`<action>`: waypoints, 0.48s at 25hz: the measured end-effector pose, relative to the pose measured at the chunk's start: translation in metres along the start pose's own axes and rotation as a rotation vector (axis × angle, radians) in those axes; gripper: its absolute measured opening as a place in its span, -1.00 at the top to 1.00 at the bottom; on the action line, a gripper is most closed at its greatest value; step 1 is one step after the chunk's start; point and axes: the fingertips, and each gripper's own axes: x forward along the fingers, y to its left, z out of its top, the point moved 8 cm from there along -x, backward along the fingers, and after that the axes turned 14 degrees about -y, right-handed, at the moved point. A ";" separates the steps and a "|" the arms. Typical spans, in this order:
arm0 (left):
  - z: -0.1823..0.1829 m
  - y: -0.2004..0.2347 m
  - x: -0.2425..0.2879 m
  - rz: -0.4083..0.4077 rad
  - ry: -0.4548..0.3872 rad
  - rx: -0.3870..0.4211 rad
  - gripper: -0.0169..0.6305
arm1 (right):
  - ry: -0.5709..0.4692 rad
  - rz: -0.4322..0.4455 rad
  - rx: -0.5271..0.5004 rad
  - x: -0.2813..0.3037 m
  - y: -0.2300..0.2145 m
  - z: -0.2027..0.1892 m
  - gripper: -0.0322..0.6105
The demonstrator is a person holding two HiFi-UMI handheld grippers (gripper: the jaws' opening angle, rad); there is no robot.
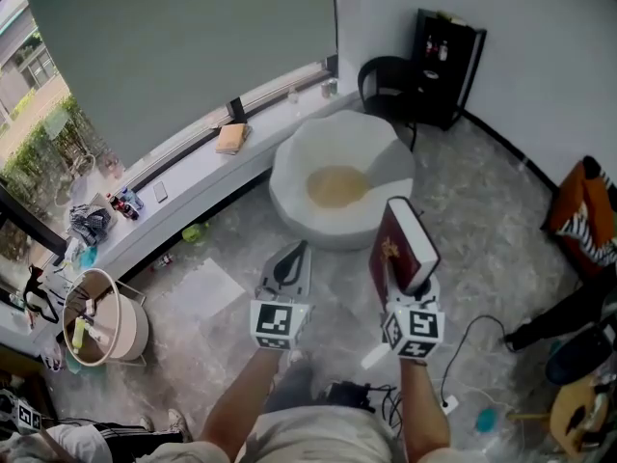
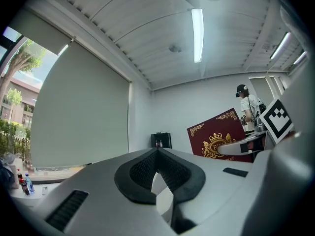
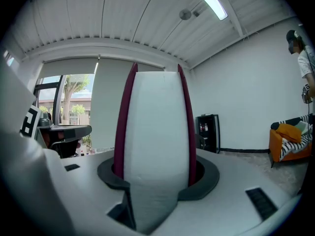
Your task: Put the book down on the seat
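The left gripper [image 1: 293, 261] has its jaws pressed together on nothing; beyond stands the white seat [image 1: 384, 143] with a tan cushion [image 1: 336, 185]; the right gripper [image 1: 404, 292] pinches a maroon book [image 1: 395, 247] upright, near the seat, not on it; the lettering by its gold crest is too small to read.

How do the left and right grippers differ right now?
The left gripper is empty, while the right gripper clamps the upright book. The left gripper's jaws meet, while the book's thickness keeps the right gripper's jaws apart. Both are held side by side, short of the seat.
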 end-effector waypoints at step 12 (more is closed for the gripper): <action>-0.050 0.083 0.073 0.033 -0.017 -0.040 0.93 | 0.019 -0.006 -0.049 0.109 0.015 -0.023 0.21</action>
